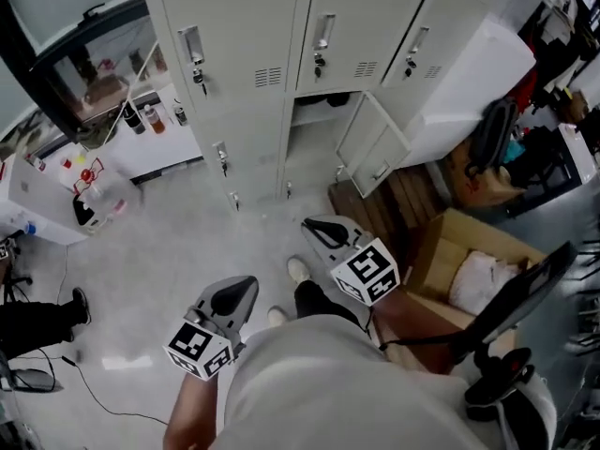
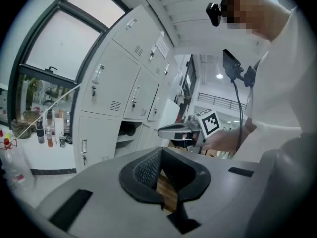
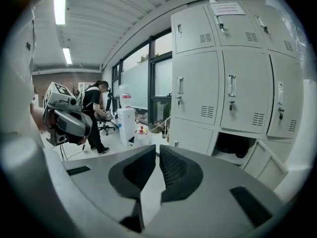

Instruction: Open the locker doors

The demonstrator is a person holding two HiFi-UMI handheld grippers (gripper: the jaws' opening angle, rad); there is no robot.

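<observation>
Before the bank of lockers (image 1: 246,26), both tools hung well apart from any door, above the pale floor (image 1: 159,242). One lower door (image 1: 375,143) in the middle column stood swung out to the right, showing its shelf. The three upper doors were closed, and so was the lower left door (image 1: 246,148).

The left gripper (image 2: 159,165) had its jaws drawn together at the tips with nothing between them. The right gripper (image 3: 154,162) showed only a narrow slit between its pads and was also empty.

Judged from this, the step in hand was the approach to a closed door. To do it well, the chosen claw would need to spread before it arrived. It should come in level at a pull handle (image 1: 322,34), with one pad on each side of the bar, and avoid the key (image 1: 320,61) hanging under it. The pull should then follow the door's arc about its hinge, not run straight back. Which side each hinge sat on was hard to tell from these views, so a gentle first tug would be prudent.
</observation>
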